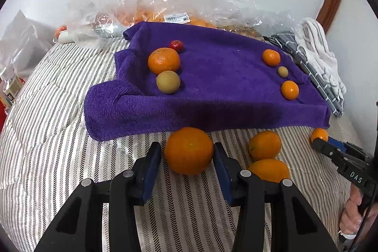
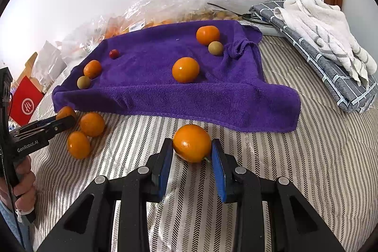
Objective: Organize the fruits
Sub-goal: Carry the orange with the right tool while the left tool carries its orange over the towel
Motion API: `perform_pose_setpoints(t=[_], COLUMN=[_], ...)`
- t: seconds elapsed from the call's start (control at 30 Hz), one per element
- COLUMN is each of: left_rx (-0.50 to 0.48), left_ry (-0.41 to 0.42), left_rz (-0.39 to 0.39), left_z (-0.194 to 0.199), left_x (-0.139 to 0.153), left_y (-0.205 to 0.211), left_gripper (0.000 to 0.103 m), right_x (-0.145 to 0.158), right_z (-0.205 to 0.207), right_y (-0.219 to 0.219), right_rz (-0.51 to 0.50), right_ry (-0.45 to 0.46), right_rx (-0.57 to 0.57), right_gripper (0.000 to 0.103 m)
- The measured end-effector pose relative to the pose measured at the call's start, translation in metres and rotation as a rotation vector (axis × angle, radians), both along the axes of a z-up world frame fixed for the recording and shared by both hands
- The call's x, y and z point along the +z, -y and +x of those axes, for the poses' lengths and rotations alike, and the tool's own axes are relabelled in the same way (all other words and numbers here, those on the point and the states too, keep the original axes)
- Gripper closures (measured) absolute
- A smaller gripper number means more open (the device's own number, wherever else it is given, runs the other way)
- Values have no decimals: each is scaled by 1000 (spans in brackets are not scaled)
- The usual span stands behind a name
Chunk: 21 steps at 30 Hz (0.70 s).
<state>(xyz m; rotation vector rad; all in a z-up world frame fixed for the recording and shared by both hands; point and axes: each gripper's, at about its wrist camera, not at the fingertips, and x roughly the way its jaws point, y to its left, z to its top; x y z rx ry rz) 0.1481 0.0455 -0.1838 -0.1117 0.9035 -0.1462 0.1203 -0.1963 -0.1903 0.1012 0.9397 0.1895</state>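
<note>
A purple towel lies on the striped bedcover and bears oranges, two greenish-brown fruits and a small red fruit. My left gripper stands around a large orange in front of the towel; its pads look to touch the fruit on both sides. My right gripper stands likewise around another orange, pads at its sides. Two loose oranges lie between the two grippers.
A clear plastic bag of oranges lies behind the towel by the white wall. Folded grey and white cloths lie at the right. A red packet and other bags sit at the left edge.
</note>
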Motion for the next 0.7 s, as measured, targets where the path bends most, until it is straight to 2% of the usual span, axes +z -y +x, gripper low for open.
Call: perform_pose_setpoints(t=[0.1,0.27,0.7], left_rx=[6,12,-28], left_ry=[10,41,189], left_rz=[-18,-34,-92], left_z=[-1,-5,-24], left_x=[1,5,35], left_y=[-3,-5,-9], left_gripper=[65,65,65], right_x=[0,0,9], right_z=[0,0,-9], right_y=[0,0,4], right_rz=[-2,-11,1], right_ry=[1,4,51], right_rx=[0,3,-21], right_gripper=[70,70,70])
